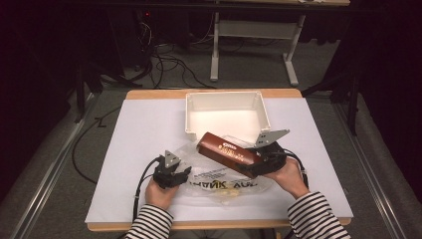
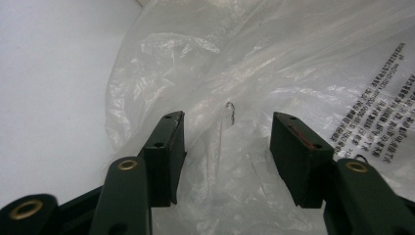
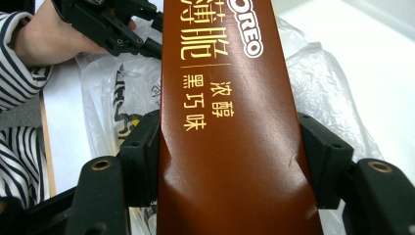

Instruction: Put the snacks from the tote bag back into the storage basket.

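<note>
Brown OREO box [image 3: 230, 122]: long, glossy, gold Chinese lettering and white logo, slight crease near the gripped end. It's off the tabletop [image 1: 144, 129], tilted over the clear plastic bag [image 1: 219, 174], far end pointing at the white tray [image 1: 226, 107]. Right tongs [image 3: 230, 156] clamped on the box's near end, pads pressing both long sides. Left tongs [image 2: 227, 152] roughly half open, crumpled bag film between the pads; can't tell whether they touch it. Bag lies flat in front of the tray, printed text visible.
</note>
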`<state>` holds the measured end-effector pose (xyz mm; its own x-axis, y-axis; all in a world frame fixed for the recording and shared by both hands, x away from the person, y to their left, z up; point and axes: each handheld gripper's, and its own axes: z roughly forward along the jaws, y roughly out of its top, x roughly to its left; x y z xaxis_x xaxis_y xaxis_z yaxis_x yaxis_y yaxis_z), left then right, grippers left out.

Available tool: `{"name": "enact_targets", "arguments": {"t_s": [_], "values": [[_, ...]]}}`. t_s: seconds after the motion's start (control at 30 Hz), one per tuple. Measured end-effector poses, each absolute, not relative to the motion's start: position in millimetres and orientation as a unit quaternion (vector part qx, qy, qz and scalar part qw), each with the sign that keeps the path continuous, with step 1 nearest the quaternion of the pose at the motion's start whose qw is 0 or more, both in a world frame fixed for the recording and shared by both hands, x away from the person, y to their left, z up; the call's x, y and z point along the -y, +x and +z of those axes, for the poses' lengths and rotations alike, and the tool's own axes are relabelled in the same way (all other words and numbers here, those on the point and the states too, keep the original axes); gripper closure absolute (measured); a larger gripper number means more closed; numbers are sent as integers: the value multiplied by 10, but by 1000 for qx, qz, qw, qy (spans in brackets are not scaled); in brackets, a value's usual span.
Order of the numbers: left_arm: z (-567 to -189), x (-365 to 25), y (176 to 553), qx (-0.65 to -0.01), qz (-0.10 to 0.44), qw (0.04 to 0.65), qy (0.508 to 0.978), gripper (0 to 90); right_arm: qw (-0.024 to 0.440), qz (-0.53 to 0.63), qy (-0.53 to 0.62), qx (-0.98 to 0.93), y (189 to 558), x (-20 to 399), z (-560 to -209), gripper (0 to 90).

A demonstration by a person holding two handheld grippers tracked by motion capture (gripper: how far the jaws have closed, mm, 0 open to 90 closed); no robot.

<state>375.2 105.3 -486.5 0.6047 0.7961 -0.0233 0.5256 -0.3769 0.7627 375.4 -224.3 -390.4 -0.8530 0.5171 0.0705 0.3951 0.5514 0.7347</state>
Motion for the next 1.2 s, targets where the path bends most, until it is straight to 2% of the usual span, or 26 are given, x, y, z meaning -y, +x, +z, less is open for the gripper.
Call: {"name": "enact_targets", "arguments": {"t_s": [1.2], "values": [[-4865,-1051,3750,-407,178,381,811,471,96,400,291,-864,4152,2260,-3640,370]]}}
